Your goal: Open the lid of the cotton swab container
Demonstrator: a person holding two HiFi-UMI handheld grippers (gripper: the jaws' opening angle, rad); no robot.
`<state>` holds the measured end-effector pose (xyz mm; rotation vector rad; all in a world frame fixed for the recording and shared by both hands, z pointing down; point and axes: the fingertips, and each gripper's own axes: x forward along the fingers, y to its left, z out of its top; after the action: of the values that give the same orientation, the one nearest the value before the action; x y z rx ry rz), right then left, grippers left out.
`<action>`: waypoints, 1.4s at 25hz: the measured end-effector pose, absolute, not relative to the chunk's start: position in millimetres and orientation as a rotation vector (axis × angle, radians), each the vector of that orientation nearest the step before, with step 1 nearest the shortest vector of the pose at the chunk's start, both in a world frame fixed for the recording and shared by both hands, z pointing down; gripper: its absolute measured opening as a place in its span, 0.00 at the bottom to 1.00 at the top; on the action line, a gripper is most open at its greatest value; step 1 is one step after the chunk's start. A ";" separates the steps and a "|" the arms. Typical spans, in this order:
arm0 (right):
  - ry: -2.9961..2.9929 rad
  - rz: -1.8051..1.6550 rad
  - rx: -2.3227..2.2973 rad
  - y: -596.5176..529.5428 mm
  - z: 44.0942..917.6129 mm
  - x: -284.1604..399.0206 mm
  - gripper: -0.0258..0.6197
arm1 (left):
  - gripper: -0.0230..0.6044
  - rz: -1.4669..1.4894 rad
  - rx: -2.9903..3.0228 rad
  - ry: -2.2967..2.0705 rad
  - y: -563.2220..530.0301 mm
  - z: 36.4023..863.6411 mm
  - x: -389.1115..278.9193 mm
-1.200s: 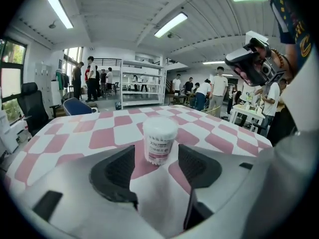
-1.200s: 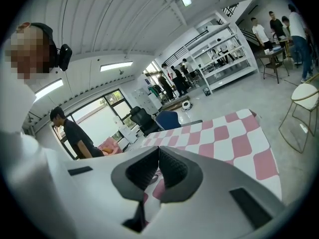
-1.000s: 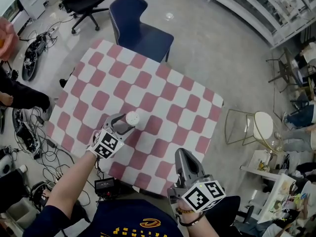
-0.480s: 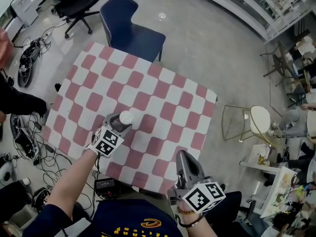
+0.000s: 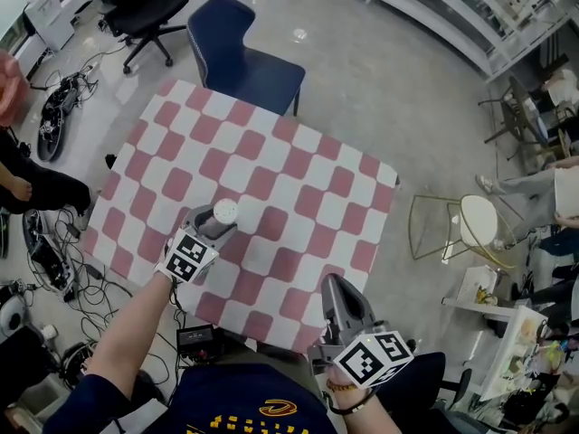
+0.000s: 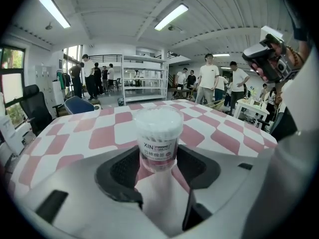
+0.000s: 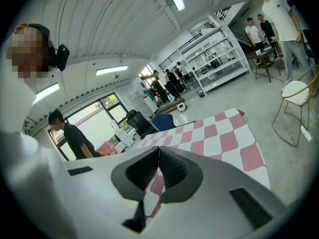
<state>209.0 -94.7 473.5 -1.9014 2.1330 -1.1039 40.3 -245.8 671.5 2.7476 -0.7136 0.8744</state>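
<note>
The left gripper [image 5: 213, 224] points forward and down over the near left part of the table [image 5: 298, 179], with the bare left forearm [image 5: 136, 333] reaching up to it from the lower left of the head view. Its jaws stand wide and have just been closing. In the left gripper view the dark pads [image 6: 124, 169] now sit against both sides of the cotton swab container [image 6: 158, 141], low on its body. The marker cube [image 5: 188, 259] rides behind the jaws.

The container is a small clear tub with a printed band, and it stands upright on the pink and white checked tabletop. It is packed with cotton swabs [image 6: 157, 128], and its pale lid [image 6: 158, 112] is on.

The right gripper [image 5: 333, 287] is held at the near edge of the table, well apart from the container, pointing away from the person and slightly down. Its jaws are pressed together with nothing between them.

A blue chair [image 5: 244, 52] stands at the far side of the table.

Against the earlier pictures, the container stands on the same spot and the left gripper sits around it as before, only with the jaws drawn in closer. The right gripper has hardly changed its place.
</note>
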 end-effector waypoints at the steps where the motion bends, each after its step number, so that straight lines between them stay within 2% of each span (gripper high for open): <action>1: 2.146 -1.096 -1.898 -95.6 472.2 209.1 0.06 | 0.42 0.877 2.755 -0.704 -242.8 667.5 38.6; 7: 2.321 -1.006 -1.845 -113.0 458.1 200.2 0.06 | 0.42 0.929 2.847 -0.593 -218.4 631.9 29.6; 19: 2.807 -0.797 -1.459 -134.9 450.1 109.3 0.06 | 0.42 0.885 2.934 -0.467 -149.2 552.5 24.8; 23: 2.967 -0.633 -1.372 -128.2 442.4 84.6 0.06 | 0.42 0.846 2.970 -0.481 -134.2 532.3 29.7; 31: 3.098 -0.446 -1.287 -124.0 427.2 74.9 0.16 | 0.42 0.845 2.997 -0.443 -116.5 515.1 36.3; 35: 3.187 -0.320 -1.197 -115.4 419.1 71.3 0.26 | 0.42 0.805 3.006 -0.376 -106.2 507.6 43.6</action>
<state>71.3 -115.4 419.1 -1.1971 3.1873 -0.3199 43.6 -106.2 507.6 3.0065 -0.3756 0.8045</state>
